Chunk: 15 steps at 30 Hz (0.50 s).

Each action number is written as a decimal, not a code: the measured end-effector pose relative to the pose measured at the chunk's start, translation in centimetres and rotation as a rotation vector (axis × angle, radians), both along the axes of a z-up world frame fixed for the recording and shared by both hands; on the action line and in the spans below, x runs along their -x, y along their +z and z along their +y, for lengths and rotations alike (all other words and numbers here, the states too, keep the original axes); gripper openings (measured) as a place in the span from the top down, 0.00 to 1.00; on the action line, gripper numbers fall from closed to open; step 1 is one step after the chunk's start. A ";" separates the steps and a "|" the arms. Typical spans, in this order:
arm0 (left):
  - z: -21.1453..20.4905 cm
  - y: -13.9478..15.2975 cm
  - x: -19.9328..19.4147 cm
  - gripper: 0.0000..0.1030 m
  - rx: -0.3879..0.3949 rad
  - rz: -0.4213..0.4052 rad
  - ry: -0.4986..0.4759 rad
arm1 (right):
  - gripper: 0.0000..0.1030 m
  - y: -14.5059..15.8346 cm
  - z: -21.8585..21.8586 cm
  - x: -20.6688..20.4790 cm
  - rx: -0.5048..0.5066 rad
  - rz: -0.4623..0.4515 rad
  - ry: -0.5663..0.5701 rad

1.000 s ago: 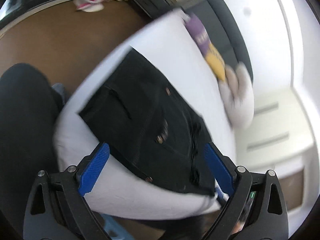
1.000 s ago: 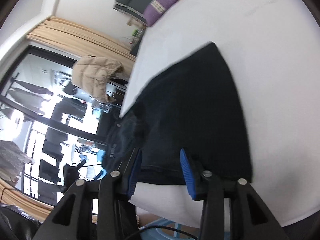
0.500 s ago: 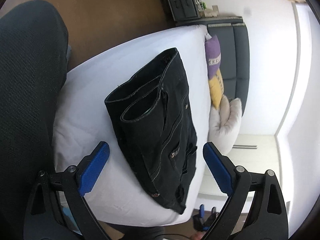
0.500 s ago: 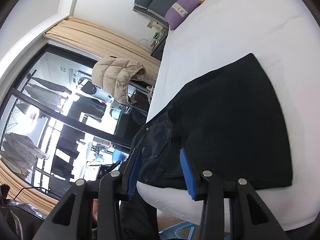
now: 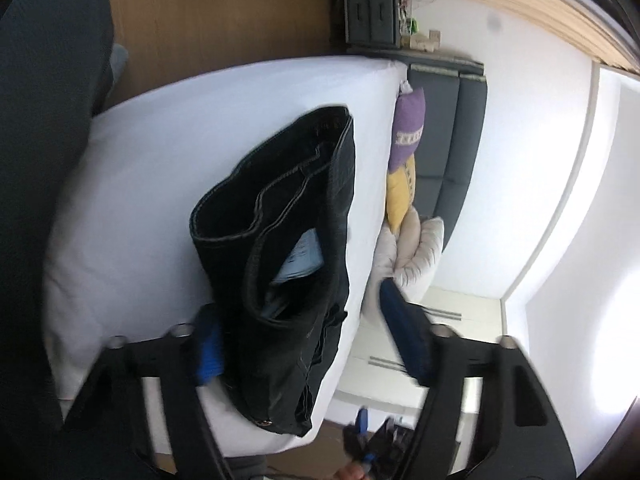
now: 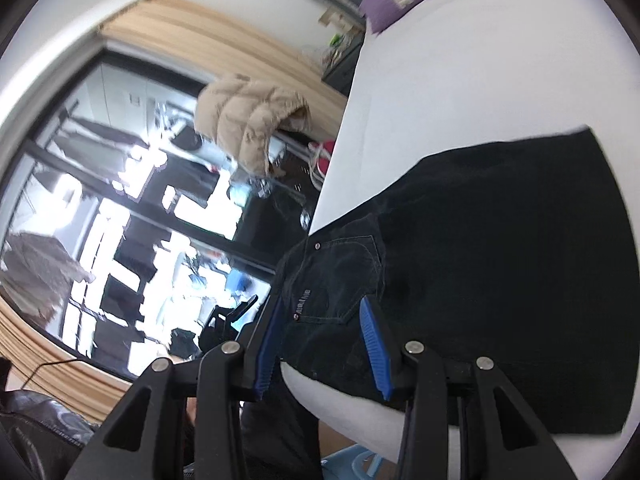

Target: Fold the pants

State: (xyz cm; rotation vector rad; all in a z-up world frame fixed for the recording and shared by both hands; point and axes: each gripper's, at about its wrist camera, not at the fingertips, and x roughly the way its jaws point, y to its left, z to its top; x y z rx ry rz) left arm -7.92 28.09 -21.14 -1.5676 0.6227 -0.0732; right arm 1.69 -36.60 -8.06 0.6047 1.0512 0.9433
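Home bedroom: white bed [image 5: 168, 152], cushions [image 5: 408, 128], curtains [image 6: 224, 40], puffer jacket [image 6: 248, 120] hanging.

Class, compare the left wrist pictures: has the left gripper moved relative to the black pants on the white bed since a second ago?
Yes. The left gripper has closed in on the black pants on the white bed; its jaws are closing with the waist end between them.

bright daylight | window [image 6: 120, 220] overexposed | motion blur | fisheye edge distortion
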 end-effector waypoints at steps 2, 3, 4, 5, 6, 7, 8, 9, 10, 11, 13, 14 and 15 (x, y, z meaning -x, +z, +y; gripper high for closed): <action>-0.4 0.2 -0.5 0.62 -0.030 0.013 -0.026 | 0.58 0.0 2.0 -1.3 0.038 0.005 0.037; -0.5 0.3 -0.6 0.70 -0.048 0.019 -0.036 | 0.59 -0.2 3.3 -2.1 0.061 0.015 0.062; -0.6 0.6 -0.8 0.71 -0.071 0.021 -0.046 | 0.61 -0.4 4.1 -2.7 0.083 0.025 0.078; -0.6 0.9 -0.9 0.75 -0.089 0.017 -0.053 | 0.63 -0.8 5.1 -3.3 0.109 0.038 0.093; -0.7 1.5 -1.1 0.78 -0.119 0.015 -0.063 | 0.63 -1.5 6.4 -4.1 0.144 0.062 0.115; -0.8 2.1 -1.2 0.79 -0.153 0.009 -0.072 | 0.63 -2.1 7.3 -4.6 0.166 0.080 0.131; -0.9 2.8 -1.4 0.81 -0.196 0.006 -0.085 | 0.63 -2.7 8.2 -5.1 0.188 0.099 0.148; -1.1 3.6 -1.7 0.81 -0.238 0.001 -0.099 | 0.63 -3.5 9.2 -5.6 0.212 0.124 0.163; -1.3 4.5 -1.9 0.82 -0.292 -0.005 -0.115 | 0.63 -4.2 9.9 -6.0 0.231 0.146 0.174; -1.6 5.2 -2.2 0.83 -0.333 -0.007 -0.128 | 0.63 -4.6 10.5 -6.3 0.248 0.160 0.179; -2.3 6.5 -2.9 0.84 -0.423 -0.018 -0.157 | 0.64 -5.8 11.3 -6.9 0.293 0.190 0.183; -2.6 6.7 -3.2 0.84 -0.445 -0.019 -0.164 | 0.71 -6.3 11.5 -7.1 0.310 0.201 0.181; -2.9 7.0 -3.5 0.85 -0.473 -0.017 -0.177 | 0.74 -7.1 11.8 -7.3 0.341 0.224 0.179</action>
